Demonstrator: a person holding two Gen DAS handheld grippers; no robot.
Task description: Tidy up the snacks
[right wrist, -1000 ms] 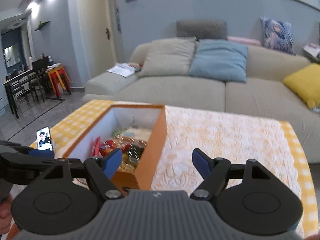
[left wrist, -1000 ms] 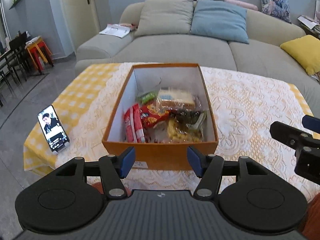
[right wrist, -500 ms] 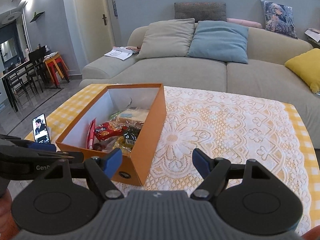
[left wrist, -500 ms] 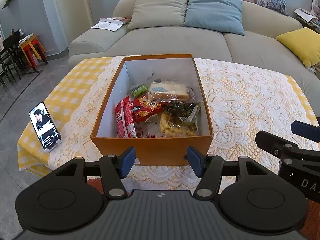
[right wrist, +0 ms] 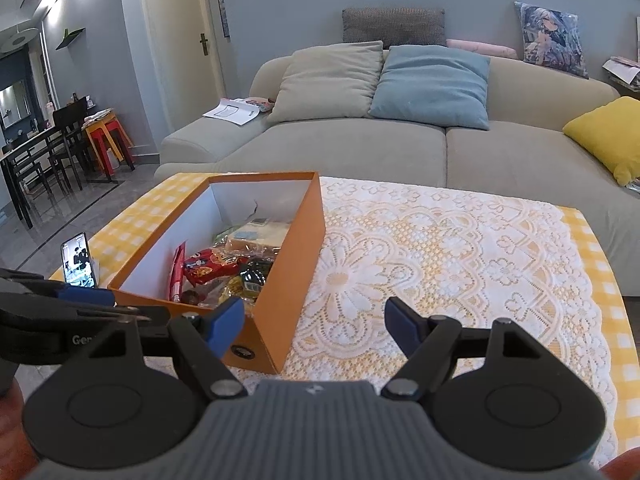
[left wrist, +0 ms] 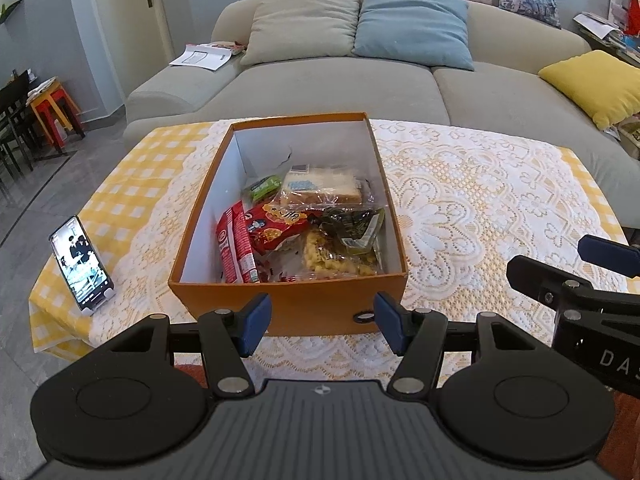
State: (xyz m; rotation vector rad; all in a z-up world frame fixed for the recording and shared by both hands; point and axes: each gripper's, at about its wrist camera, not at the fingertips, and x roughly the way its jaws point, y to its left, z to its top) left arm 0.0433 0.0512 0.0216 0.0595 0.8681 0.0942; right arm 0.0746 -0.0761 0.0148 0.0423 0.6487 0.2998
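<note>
An open orange box [left wrist: 296,308] stands on the lace-covered table and holds several snack packs: a red packet [left wrist: 234,246], a red bag [left wrist: 276,226], wrapped bread [left wrist: 320,190], a dark green pack [left wrist: 352,222] and a small green pack [left wrist: 264,186]. My left gripper [left wrist: 322,326] is open and empty just before the box's near wall. My right gripper [right wrist: 314,326] is open and empty at the box's [right wrist: 288,264] near right corner, above the lace cloth.
A phone [left wrist: 82,266] stands on a stand at the table's left edge. A grey sofa [left wrist: 340,80] with cushions runs behind the table. The lace cloth [right wrist: 460,264] lies to the right of the box. Chairs and stools [right wrist: 108,140] stand far left.
Both grippers have risen and pulled back a little, so the box sits lower and I see further into it. Both stay open.
</note>
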